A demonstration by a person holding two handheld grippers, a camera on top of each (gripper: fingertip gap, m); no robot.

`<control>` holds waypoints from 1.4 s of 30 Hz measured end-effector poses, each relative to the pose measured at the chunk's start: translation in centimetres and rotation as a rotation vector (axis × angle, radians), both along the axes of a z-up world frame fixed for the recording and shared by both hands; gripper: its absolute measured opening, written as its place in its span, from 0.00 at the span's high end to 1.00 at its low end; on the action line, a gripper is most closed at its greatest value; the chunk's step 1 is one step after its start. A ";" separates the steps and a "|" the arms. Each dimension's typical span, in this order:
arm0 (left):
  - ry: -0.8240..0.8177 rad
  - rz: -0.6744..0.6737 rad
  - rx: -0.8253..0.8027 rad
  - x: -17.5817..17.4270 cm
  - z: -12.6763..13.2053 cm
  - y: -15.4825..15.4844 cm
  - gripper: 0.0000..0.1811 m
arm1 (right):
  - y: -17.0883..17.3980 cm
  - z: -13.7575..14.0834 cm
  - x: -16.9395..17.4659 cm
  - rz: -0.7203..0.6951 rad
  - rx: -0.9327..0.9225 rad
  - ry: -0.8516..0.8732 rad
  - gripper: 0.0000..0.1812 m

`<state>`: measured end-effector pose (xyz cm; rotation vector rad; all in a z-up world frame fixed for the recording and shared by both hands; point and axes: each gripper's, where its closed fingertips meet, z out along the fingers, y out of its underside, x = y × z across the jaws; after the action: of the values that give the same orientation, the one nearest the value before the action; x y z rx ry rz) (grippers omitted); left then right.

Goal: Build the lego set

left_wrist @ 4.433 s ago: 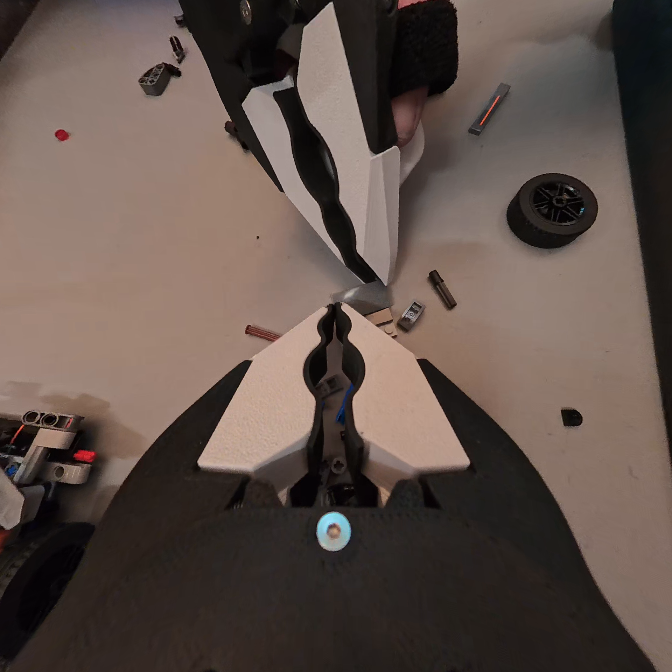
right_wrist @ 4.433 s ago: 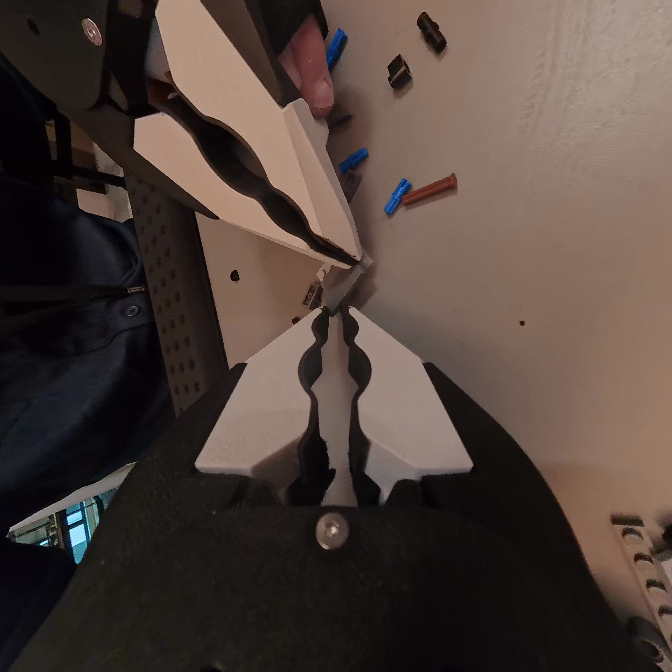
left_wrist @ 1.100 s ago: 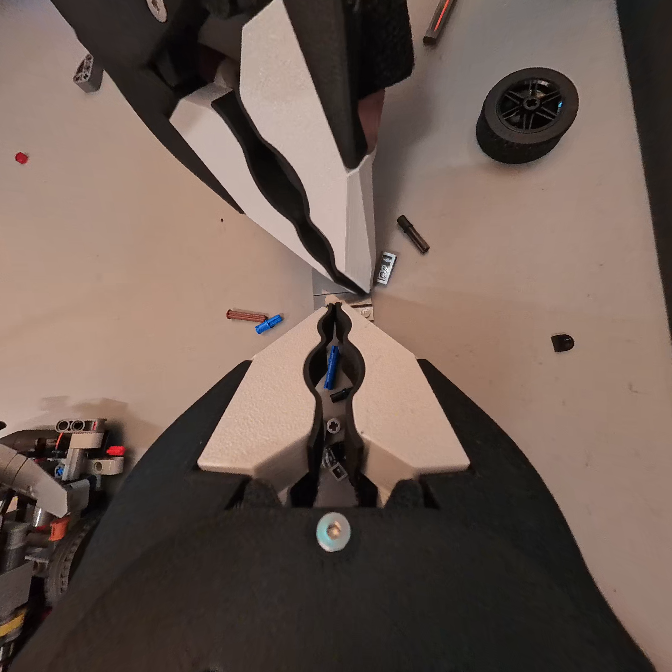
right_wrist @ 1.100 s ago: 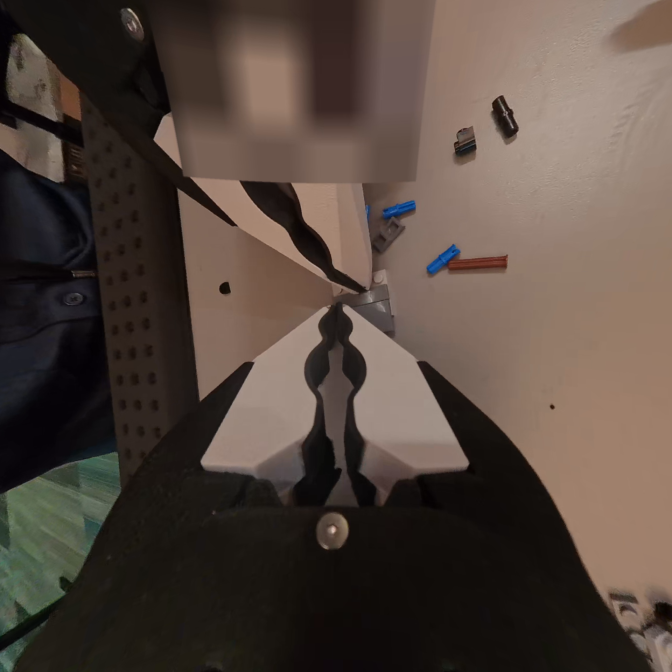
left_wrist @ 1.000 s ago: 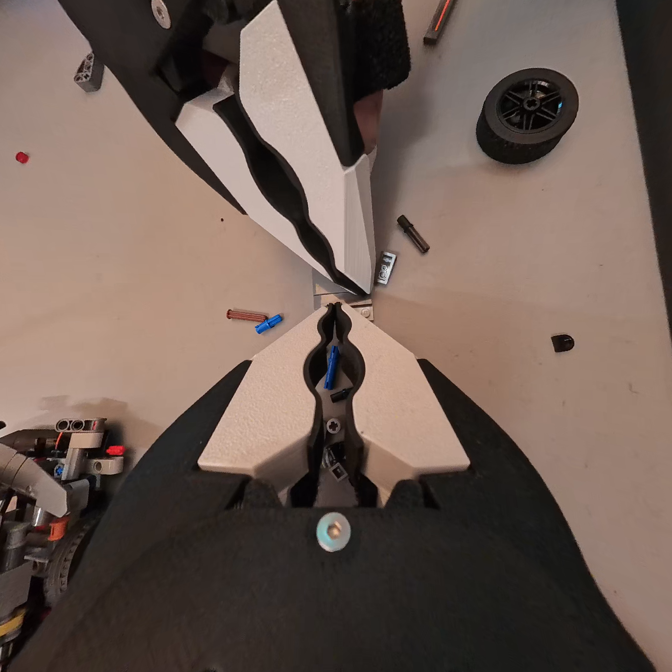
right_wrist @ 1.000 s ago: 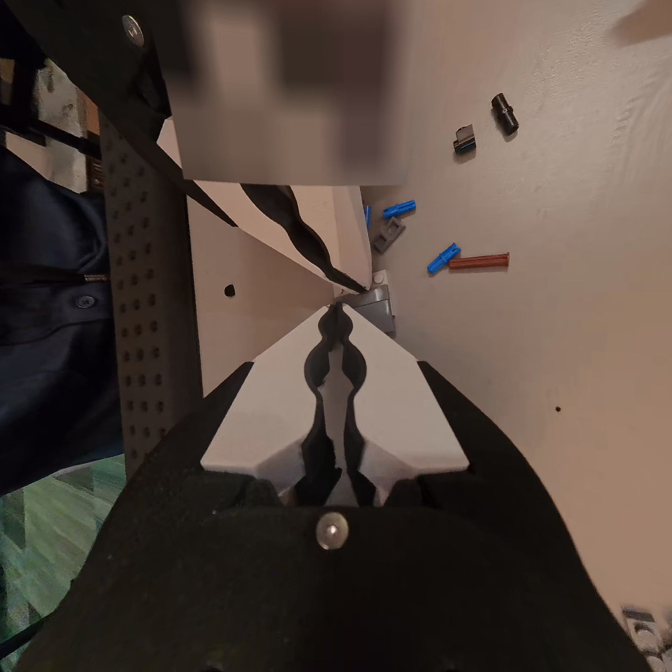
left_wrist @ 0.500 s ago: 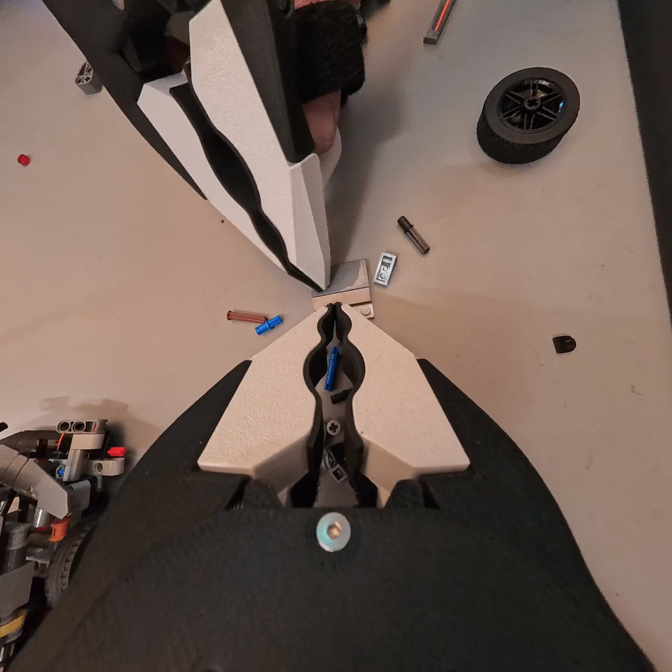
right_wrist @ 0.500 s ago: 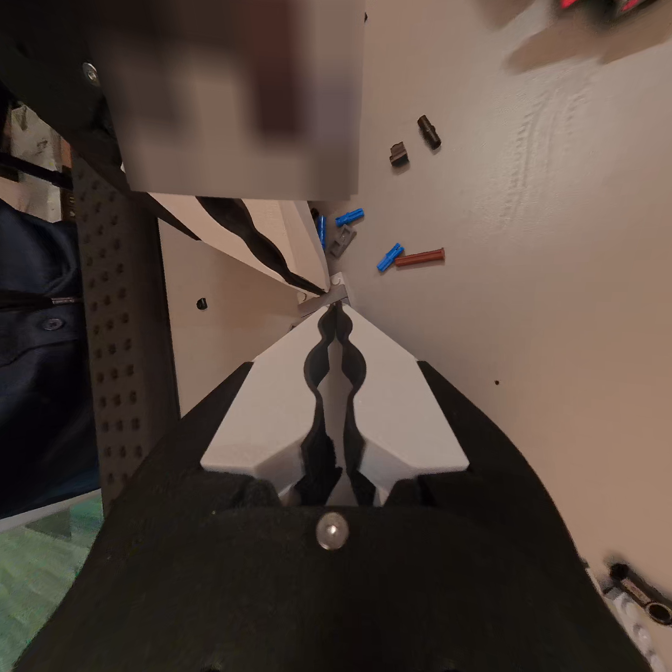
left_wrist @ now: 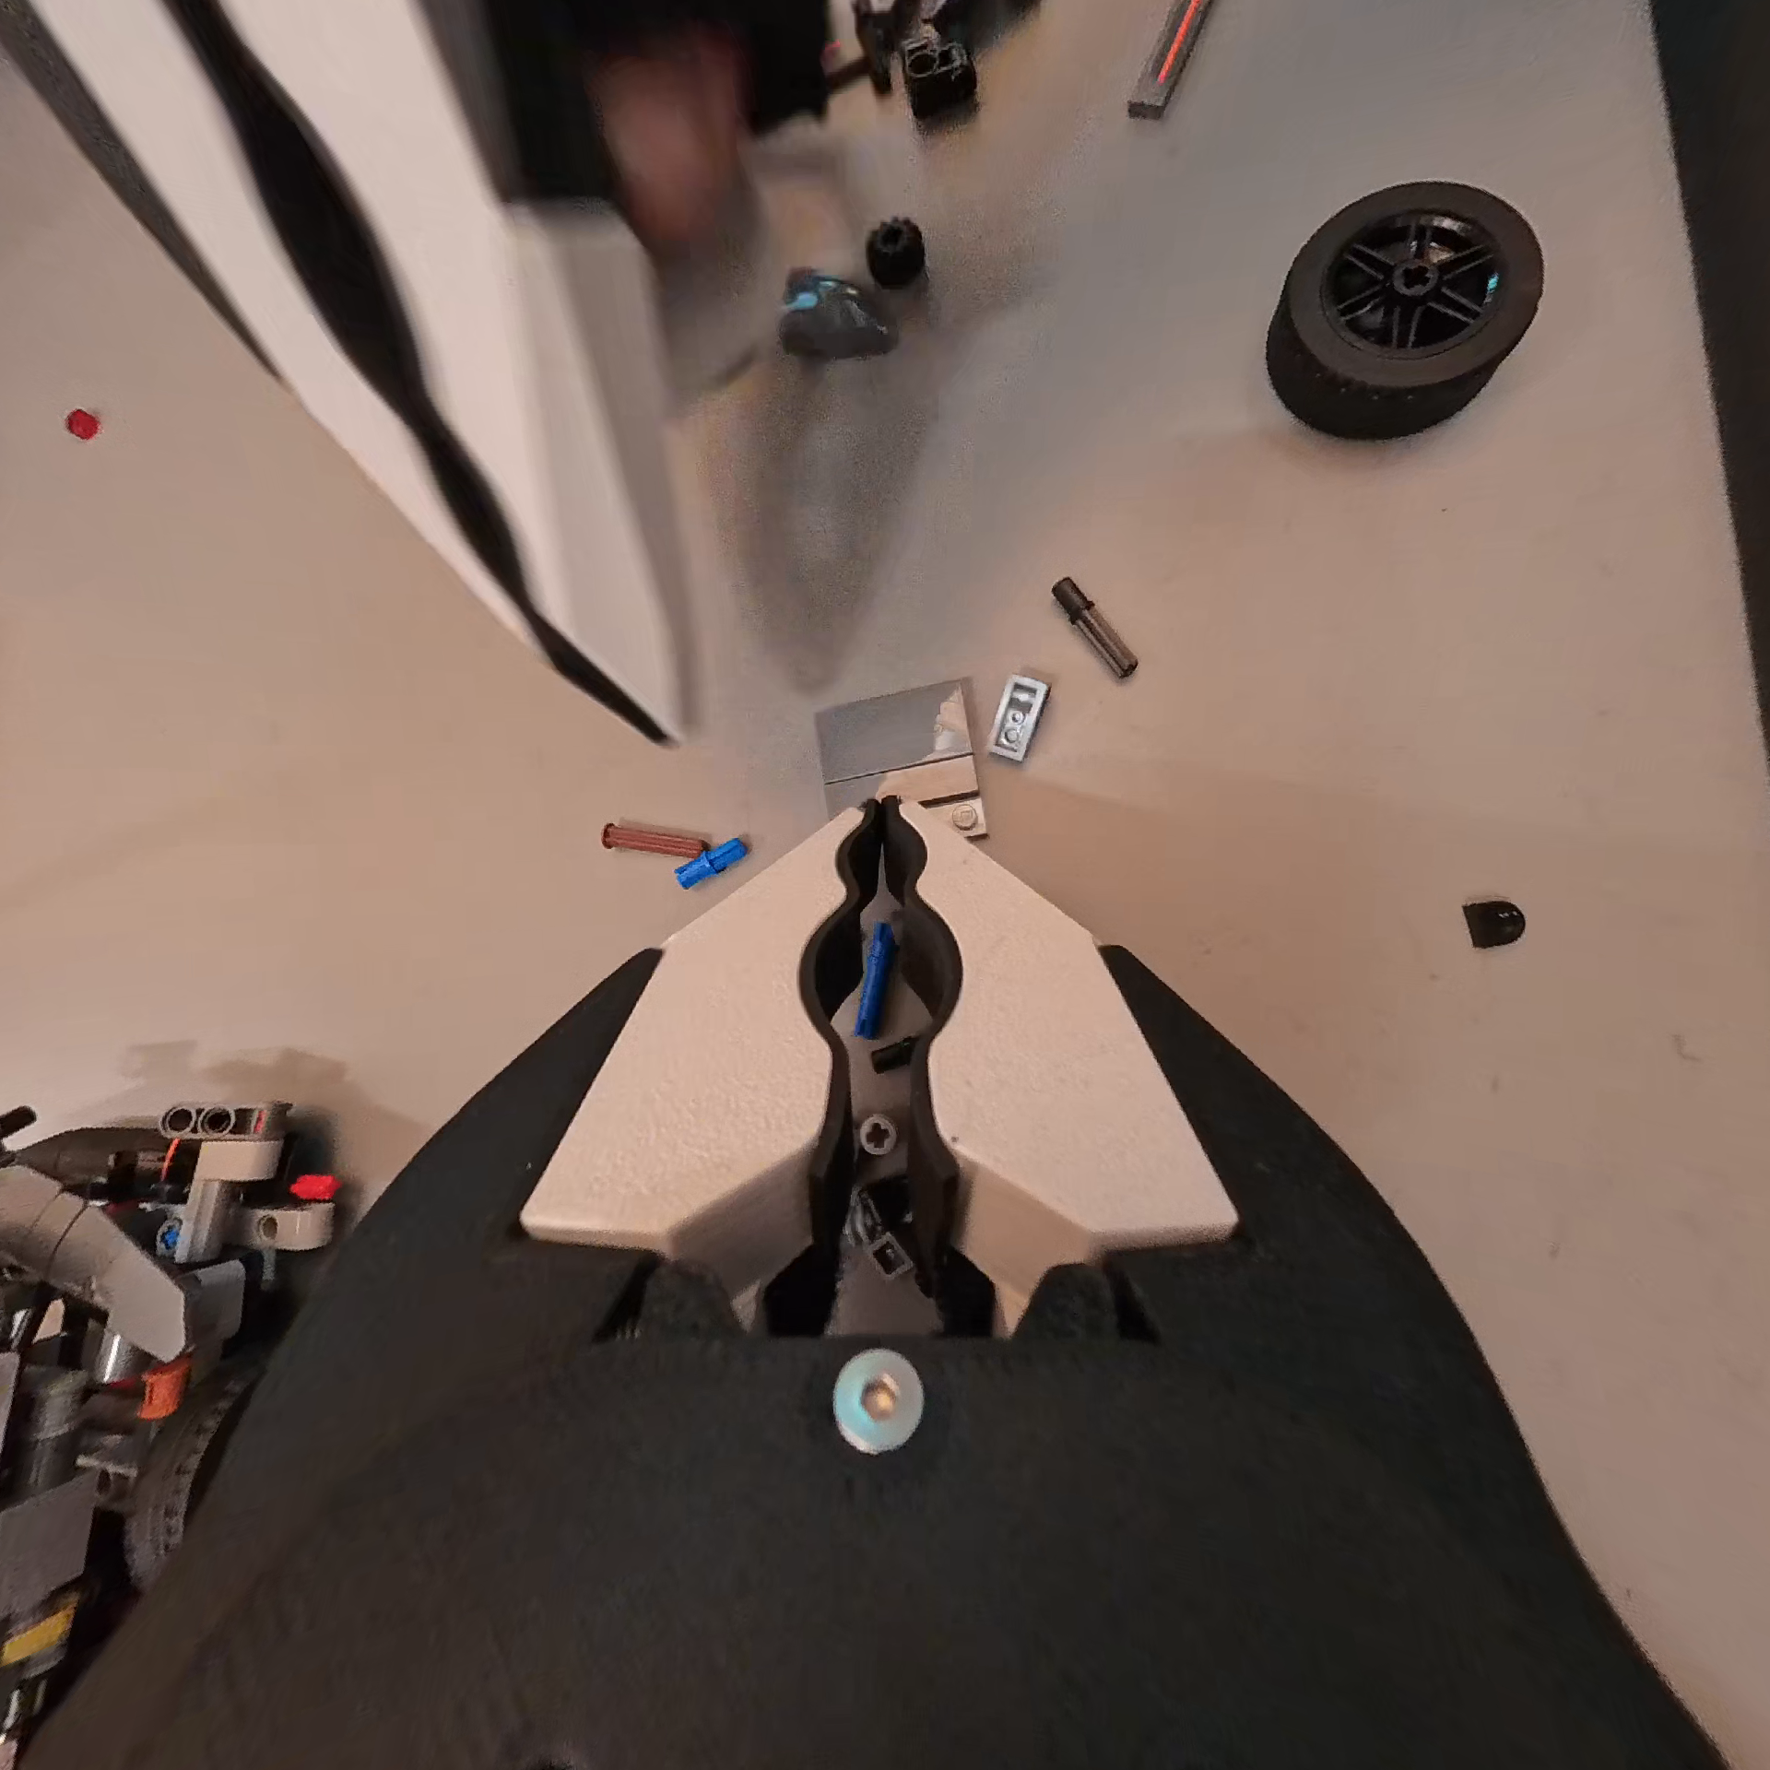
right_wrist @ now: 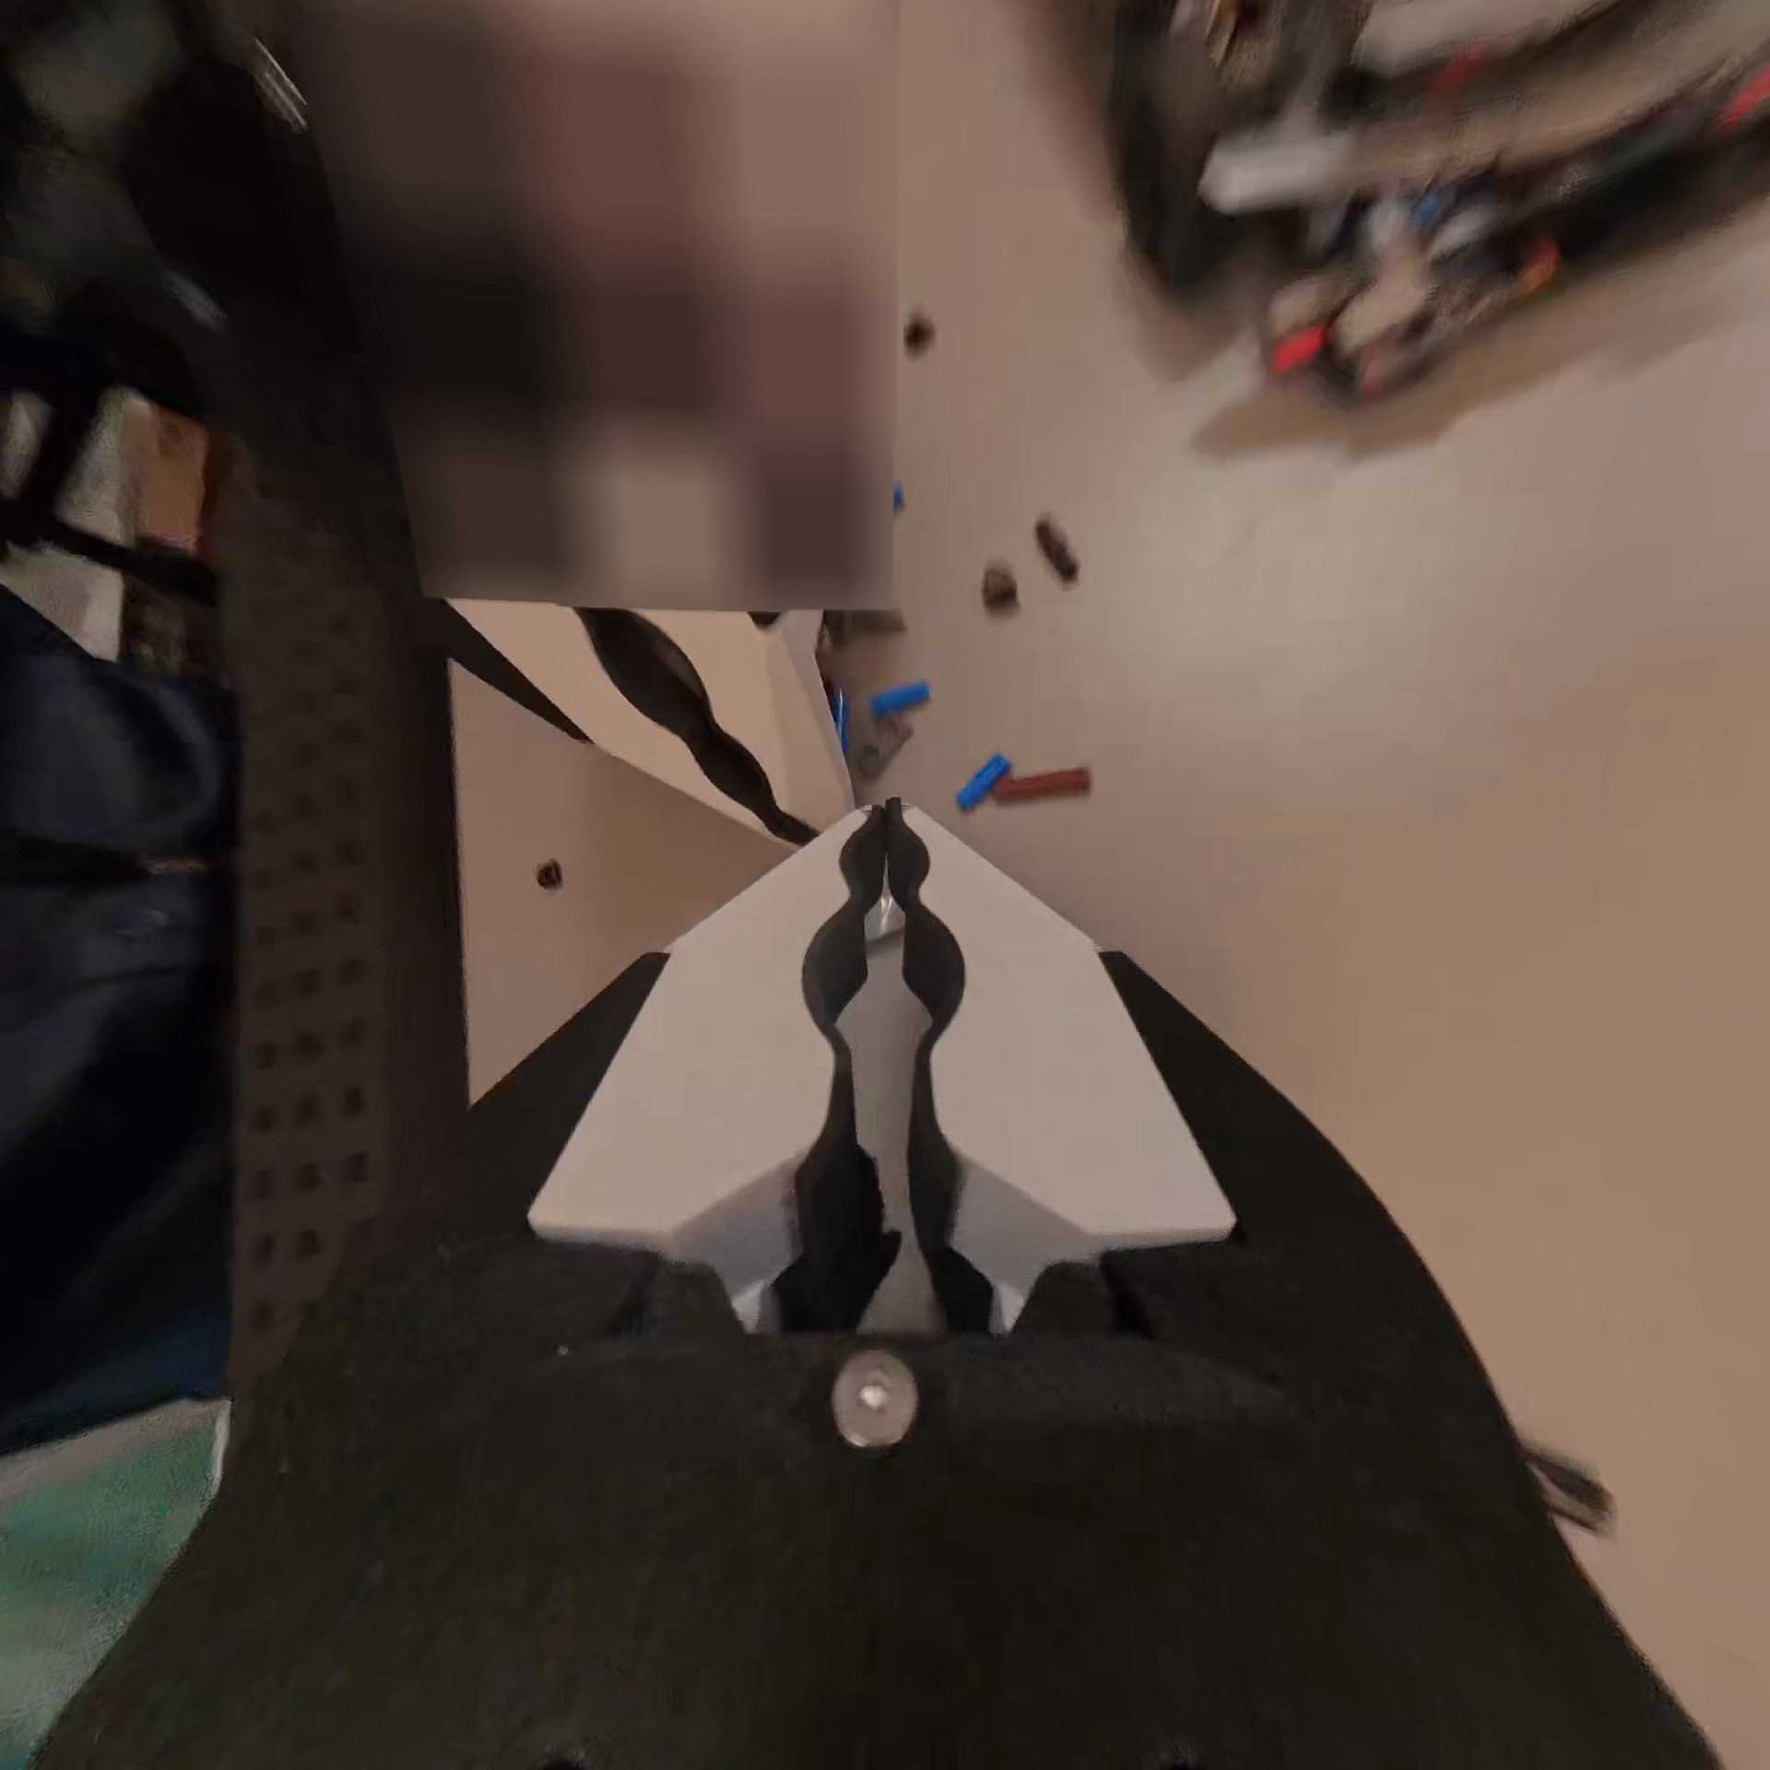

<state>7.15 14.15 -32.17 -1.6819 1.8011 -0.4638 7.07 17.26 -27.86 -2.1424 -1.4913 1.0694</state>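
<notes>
A pale tabletop [left_wrist: 1341,958] beside dark perforated panel [right_wrist: 316,958], possibly a rail.

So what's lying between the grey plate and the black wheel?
In the left wrist view, a small grey stud piece and a black pin lie between the grey plate and black wheel.

Left tongs [left_wrist: 881,814] closed, right tongs [right_wrist: 883,814] closed, tips apart
</notes>
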 end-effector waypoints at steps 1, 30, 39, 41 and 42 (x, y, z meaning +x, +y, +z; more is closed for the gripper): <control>-0.001 0.007 0.008 0.0 0.0 0.2 1.00 | 1.1 1.0 0.7 -0.034 0.048 0.005 1.00; -0.010 0.189 0.048 0.6 0.0 2.4 0.91 | 2.1 -1.3 22.3 -0.353 0.106 -0.760 0.91; -0.028 0.166 0.048 0.3 0.2 2.6 0.90 | 4.4 -3.0 21.5 -0.265 0.317 -0.778 0.95; -0.034 0.161 0.030 0.4 0.0 2.5 0.89 | 4.5 -3.9 21.8 -0.247 0.311 -0.811 0.94; -0.034 0.159 0.024 0.5 0.0 2.4 0.90 | 4.6 -4.3 21.9 -0.236 0.315 -0.828 0.94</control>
<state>7.61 16.57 -32.18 -1.7731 1.6273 -0.3979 29.01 21.82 -32.20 -2.5468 -1.4955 -0.1835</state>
